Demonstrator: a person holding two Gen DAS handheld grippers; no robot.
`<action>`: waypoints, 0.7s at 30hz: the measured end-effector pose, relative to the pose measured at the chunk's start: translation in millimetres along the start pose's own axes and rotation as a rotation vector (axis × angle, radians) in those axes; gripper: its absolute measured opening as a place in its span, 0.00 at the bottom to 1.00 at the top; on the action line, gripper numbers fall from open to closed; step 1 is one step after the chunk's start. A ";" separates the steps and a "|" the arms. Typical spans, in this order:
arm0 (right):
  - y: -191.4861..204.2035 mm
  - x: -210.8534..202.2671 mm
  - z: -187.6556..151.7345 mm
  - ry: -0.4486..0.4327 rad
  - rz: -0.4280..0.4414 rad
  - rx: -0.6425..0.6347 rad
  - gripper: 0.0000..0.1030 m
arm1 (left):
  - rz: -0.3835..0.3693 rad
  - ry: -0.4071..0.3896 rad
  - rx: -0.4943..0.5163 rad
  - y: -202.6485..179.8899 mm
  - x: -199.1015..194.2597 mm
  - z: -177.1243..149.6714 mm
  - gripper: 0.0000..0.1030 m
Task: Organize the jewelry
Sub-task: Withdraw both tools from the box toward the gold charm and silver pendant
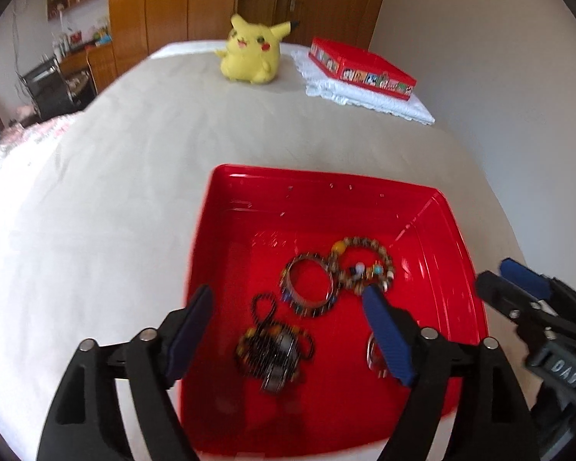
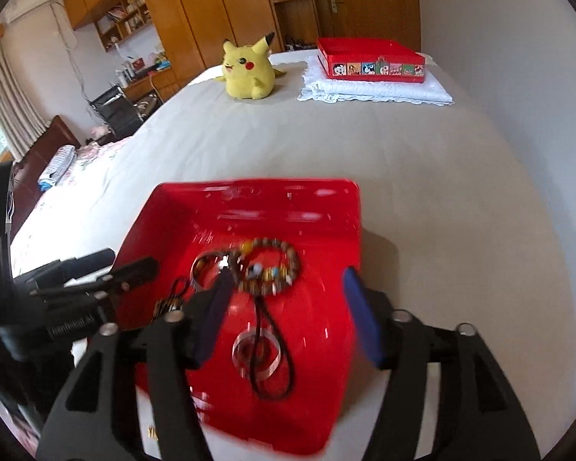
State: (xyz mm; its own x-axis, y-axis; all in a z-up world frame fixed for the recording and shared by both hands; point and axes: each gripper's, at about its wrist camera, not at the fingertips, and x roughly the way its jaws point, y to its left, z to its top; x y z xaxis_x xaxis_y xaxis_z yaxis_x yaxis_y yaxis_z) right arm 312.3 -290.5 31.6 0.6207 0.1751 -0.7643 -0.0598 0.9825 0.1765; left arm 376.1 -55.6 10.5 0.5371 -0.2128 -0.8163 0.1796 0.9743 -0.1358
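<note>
red tray (image 1: 455, 253): glossy plastic, smooth, throws white glints along the walls
bangle (image 1: 309, 286): looks like shiny metal, polished inside
beaded bracelet (image 1: 364, 261): small rounded beads, mostly dull brown, a few glossy coloured ones
pendant (image 2: 255, 349): clear glassy ring on a dark matt cord
bed (image 1: 134, 176): plain pale cloth sheet, matt, a little creased
plush toy (image 2: 247, 71): fuzzy yellow fabric
folded white cloth (image 2: 376, 92): lacy edge, soft looking
hand-held gripper fingers (image 1: 389, 336): matt black plastic, blue textured pads, shiny metal pins
wardrobe (image 2: 196, 11): smooth varnished wood
</note>
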 end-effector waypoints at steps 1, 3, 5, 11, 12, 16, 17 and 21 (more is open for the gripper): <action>-0.1 -7.0 -6.2 -0.009 -0.010 -0.009 0.71 | 0.008 -0.009 0.004 1.0 -6.8 -6.4 0.83; -1.1 -21.0 -19.9 -0.027 -0.029 -0.023 0.79 | 0.022 -0.032 0.013 2.4 -23.4 -25.0 0.85; -2.3 -32.0 -35.8 -0.024 -0.037 -0.034 0.86 | 0.036 -0.037 0.029 2.8 -35.0 -42.2 0.89; -1.6 -49.6 -78.5 0.014 0.003 -0.007 0.94 | 0.096 -0.036 0.053 7.1 -56.4 -91.2 0.89; -0.7 -50.2 -83.5 0.024 -0.006 -0.005 0.95 | 0.104 -0.031 0.052 8.4 -59.4 -100.4 0.89; 6.7 -53.8 -105.9 0.048 -0.043 -0.012 0.95 | 0.095 -0.020 0.038 12.3 -72.5 -126.2 0.89; 9.1 -54.3 -110.0 0.050 -0.043 -0.021 0.95 | 0.099 -0.023 0.039 12.1 -76.0 -131.6 0.89; 19.9 -55.8 -130.3 0.095 0.006 -0.065 0.95 | 0.086 -0.022 0.037 12.1 -87.8 -150.2 0.89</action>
State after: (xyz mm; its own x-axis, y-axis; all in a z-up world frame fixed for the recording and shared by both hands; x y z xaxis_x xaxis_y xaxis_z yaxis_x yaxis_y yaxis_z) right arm 174.7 -272.3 -3.1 0.5438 0.1834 -0.8189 -0.1158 0.9829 0.1432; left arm 207.3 -14.1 -3.8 0.5694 -0.1305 -0.8116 0.1626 0.9857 -0.0444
